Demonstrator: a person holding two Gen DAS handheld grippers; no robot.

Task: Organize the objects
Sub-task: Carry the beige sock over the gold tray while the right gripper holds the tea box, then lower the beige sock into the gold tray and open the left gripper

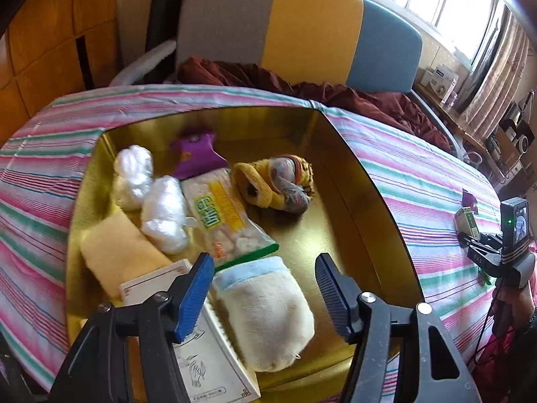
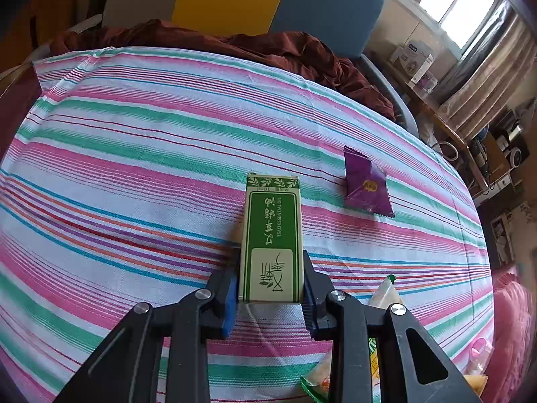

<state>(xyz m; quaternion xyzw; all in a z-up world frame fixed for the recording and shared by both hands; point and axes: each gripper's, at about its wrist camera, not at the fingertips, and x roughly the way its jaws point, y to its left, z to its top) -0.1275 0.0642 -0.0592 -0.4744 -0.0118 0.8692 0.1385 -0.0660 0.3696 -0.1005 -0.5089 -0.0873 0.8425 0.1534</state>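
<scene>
Gold tray on the striped desk collects the sorted socks and packets; the left gripper hovers wide and empty above a cream sock. Right gripper clamps the green box over the cloth, likely tray-bound.

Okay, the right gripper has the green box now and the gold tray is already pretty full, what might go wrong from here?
1. The right gripper pinches only the near end of the green box, so the long free end may swing or slip when lifted.
2. The gold tray is crowded on its left; setting the box there might knock the white bundles or the snack bag. The bare right side looks safer.
3. The open left gripper hovers above the cream mitt and may get in the way.
</scene>
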